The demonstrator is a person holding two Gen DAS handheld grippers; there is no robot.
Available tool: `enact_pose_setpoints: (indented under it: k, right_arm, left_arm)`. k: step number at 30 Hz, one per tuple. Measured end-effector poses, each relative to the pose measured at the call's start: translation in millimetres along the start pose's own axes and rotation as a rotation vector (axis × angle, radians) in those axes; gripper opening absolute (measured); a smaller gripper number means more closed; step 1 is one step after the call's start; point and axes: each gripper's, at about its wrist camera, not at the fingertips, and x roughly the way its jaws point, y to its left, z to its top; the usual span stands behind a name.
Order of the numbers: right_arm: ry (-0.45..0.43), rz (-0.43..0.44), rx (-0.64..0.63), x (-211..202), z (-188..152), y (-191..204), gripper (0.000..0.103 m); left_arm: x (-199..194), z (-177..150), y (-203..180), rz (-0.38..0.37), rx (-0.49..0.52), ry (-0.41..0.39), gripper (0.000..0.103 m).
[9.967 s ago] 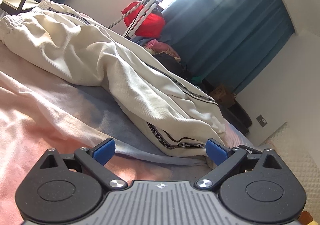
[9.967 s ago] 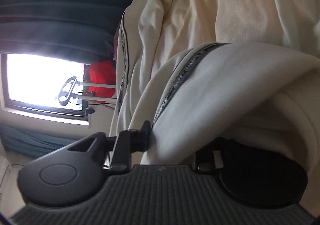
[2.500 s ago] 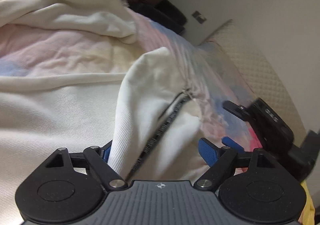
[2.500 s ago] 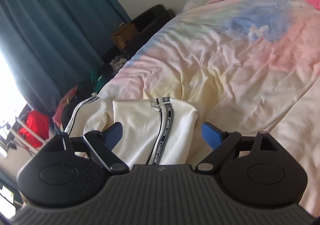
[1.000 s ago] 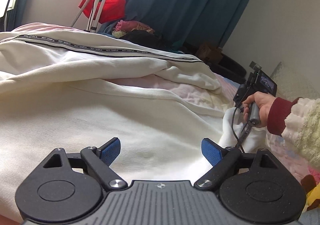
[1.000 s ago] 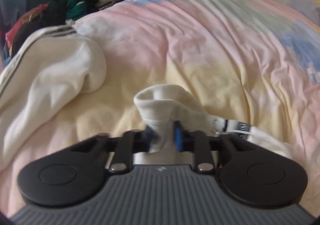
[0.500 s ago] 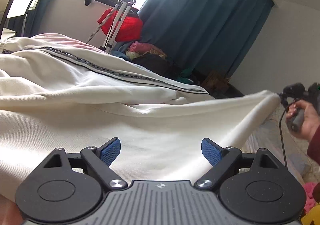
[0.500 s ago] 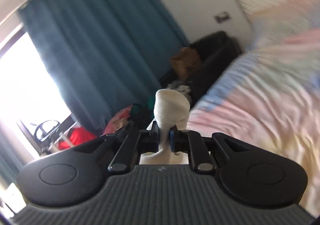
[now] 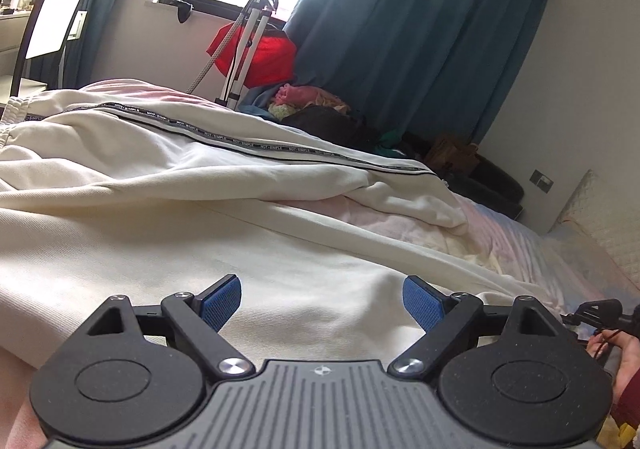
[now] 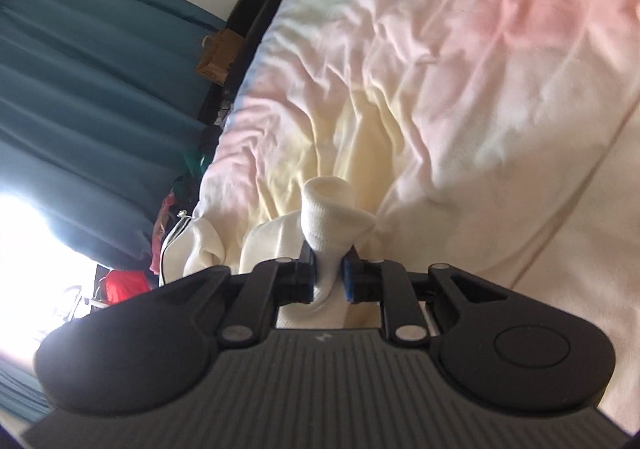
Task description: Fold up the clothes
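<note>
While the right gripper (image 10: pixel 329 277) has its jaws clenched on a trouser cuff (image 10: pixel 332 209), no fold looks finished. The left gripper (image 9: pixel 322 301) hovers, jaws released, over the cream trousers (image 9: pixel 200 185) sprawled across the bed (image 10: pixel 480 69).

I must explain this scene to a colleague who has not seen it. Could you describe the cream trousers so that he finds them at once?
Start from the bed with its pastel sheet, before the blue curtain. The cream trousers lie spread across it, under the open left gripper. A black side stripe with white lettering sets them apart from the sheet.
</note>
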Motion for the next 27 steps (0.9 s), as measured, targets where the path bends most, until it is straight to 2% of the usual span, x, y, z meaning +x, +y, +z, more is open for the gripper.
enact_pose_setpoints:
  k: [1, 3, 4, 6, 9, 11, 14, 15, 18, 19, 21, 22, 23, 24, 25, 26, 27]
  right_arm:
    - [0.009, 0.012, 0.018, 0.2, -1.9, -0.5, 0.056]
    - [0.03, 0.049, 0.047, 0.5, -4.4, -0.5, 0.077]
    - [0.041, 0.068, 0.061, 0.7, -5.6, -0.5, 0.078]
    - [0.037, 0.064, -0.038, -0.8, -9.1, 17.1, 0.078]
    - [0.031, -0.037, -0.238, 1.0, -20.1, 37.0, 0.078]
    - [0.041, -0.092, -0.245, 4.9, -21.6, 33.2, 0.074]
    - [0.059, -0.17, -0.228, 11.4, -22.5, 23.9, 0.032]
    - [0.065, -0.196, -0.222, 13.5, -22.8, 20.8, 0.011]
    - [-0.032, -0.16, -0.21, 0.7, -15.0, 22.6, 0.007]
    - [-0.077, -0.136, -0.22, -5.5, -11.4, 25.8, 0.007]
    - [-0.086, -0.166, -0.246, -6.5, -11.6, 27.9, 0.007]
    - [-0.085, -0.186, -0.259, -6.2, -12.2, 28.6, 0.007]
    - [-0.084, -0.206, -0.273, -5.9, -12.8, 29.2, 0.007]
    - [-0.083, -0.226, -0.286, -5.6, -13.5, 29.9, 0.007]
    - [-0.082, -0.246, -0.3, -5.3, -14.1, 30.6, 0.007]
    - [-0.081, -0.267, -0.314, -5.0, -14.8, 31.3, 0.008]
    - [-0.08, -0.287, -0.327, -4.7, -15.4, 32.0, 0.009]
  left_arm:
    - [2.4, -0.9, 0.0, 0.0, 0.003, 0.007, 0.09]
    - [8.0, -4.2, -3.0, -0.028, 0.032, 0.032, 0.09]
    - [11.0, -6.0, -5.8, -0.05, 0.053, 0.052, 0.09]
    - [18.5, -13.2, -15.6, -0.11, 0.108, 0.104, 0.09]
    - [30.3, -29.7, -35.8, -0.178, 0.235, 0.161, 0.09]
    - [39.1, -43.1, -50.2, -0.206, 0.347, 0.197, 0.09]
    - [50.8, -65.9, -66.2, -0.2, 0.493, 0.233, 0.089]
    - [54.9, -72.9, -70.0, -0.187, 0.532, 0.239, 0.089]
    - [63.4, -82.2, -73.0, -0.11, 0.601, 0.228, 0.081]
    - [64.2, -82.3, -71.8, -0.087, 0.608, 0.219, 0.076]
    - [64.4, -80.8, -68.3, -0.06, 0.61, 0.204, 0.069]
    - [63.7, -79.3, -66.2, -0.061, 0.604, 0.201, 0.062]
    - [62.1, -76.5, -64.3, -0.082, 0.589, 0.204, 0.047]
    - [60.3, -73.4, -62.4, -0.108, 0.571, 0.21, 0.038]
    - [57.4, -70.6, -62.1, -0.131, 0.563, 0.213, 0.02]
    - [52.7, -68.1, -63.4, -0.145, 0.572, 0.208, 0.012]
    - [47.6, -65.6, -65.1, -0.156, 0.586, 0.2, 0.009]
